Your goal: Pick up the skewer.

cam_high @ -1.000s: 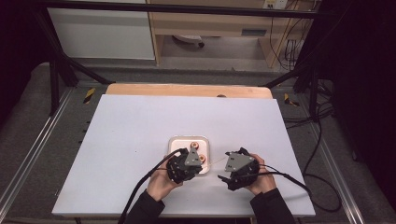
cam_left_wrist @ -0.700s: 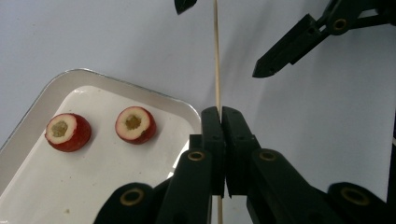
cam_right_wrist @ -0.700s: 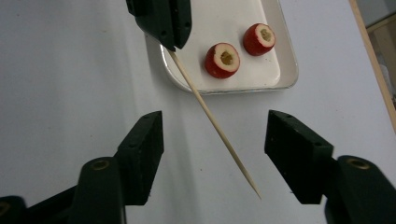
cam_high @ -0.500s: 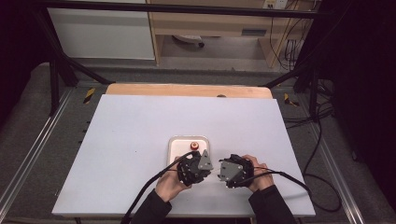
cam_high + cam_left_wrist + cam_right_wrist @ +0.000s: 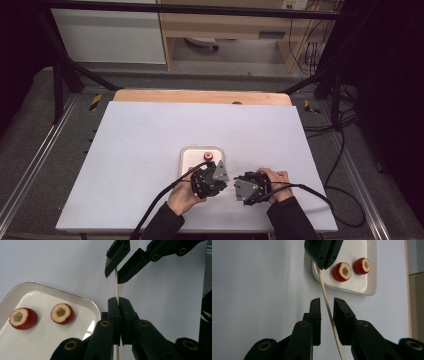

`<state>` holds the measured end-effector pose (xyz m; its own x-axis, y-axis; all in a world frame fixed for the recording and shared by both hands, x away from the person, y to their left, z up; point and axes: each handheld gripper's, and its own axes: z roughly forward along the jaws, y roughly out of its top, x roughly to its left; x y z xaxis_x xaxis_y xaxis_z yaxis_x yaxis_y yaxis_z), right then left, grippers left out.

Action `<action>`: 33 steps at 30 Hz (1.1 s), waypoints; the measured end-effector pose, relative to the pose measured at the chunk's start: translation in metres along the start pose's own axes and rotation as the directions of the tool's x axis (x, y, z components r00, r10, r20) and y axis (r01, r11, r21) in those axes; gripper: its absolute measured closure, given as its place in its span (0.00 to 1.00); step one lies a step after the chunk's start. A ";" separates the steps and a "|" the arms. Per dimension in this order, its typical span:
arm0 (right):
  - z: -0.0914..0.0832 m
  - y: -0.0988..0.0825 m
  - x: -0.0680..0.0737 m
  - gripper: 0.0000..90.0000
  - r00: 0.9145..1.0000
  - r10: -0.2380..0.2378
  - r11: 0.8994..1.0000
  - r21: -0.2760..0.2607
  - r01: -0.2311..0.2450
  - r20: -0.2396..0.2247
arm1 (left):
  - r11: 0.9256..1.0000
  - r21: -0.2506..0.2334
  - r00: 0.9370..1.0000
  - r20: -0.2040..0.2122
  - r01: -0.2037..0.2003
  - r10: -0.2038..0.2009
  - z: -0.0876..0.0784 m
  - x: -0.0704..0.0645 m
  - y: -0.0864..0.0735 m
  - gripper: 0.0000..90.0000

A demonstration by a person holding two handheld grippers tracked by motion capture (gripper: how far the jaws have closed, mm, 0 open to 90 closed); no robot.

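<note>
A thin wooden skewer (image 5: pixel 116 285) runs between my two grippers just above the white table. My left gripper (image 5: pixel 118 302) is shut on it, and its jaws also show at the top of the right gripper view (image 5: pixel 323 255). My right gripper (image 5: pixel 327 305) has just been closing, with the skewer (image 5: pixel 324 293) between its jaws. A gap still shows on each side of the skewer, so the pads do not press on it. Two red fruit halves (image 5: pixel 23 318) (image 5: pixel 62 313) with pale flesh lie in a white tray (image 5: pixel 82 302). In the high view both grippers (image 5: pixel 210 179) (image 5: pixel 248 187) sit just in front of the tray (image 5: pixel 192 155).
The white table top (image 5: pixel 150 150) stretches wide to the left, right and behind the tray. A wooden board edge (image 5: pixel 200 96) borders the far side. Cables trail from both grippers toward the near edge.
The two grippers have edged toward each other in front of the tray, and the gap between them has narrowed.
</note>
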<state>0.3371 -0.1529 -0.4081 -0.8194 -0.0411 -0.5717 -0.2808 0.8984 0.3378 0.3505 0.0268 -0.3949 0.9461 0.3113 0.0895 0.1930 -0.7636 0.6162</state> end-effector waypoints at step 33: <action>0.002 0.008 0.007 0.99 0.976 -0.213 0.973 0.108 0.206 0.056 | 0.978 0.210 0.997 0.064 0.019 -0.033 0.005 0.012 0.002 0.89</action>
<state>0.3301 -0.1451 -0.4103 -0.7119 -0.2068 -0.6711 -0.3880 0.9124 0.1305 0.3636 0.0266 -0.3966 0.9538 0.2998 0.0190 0.2613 -0.8593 0.4397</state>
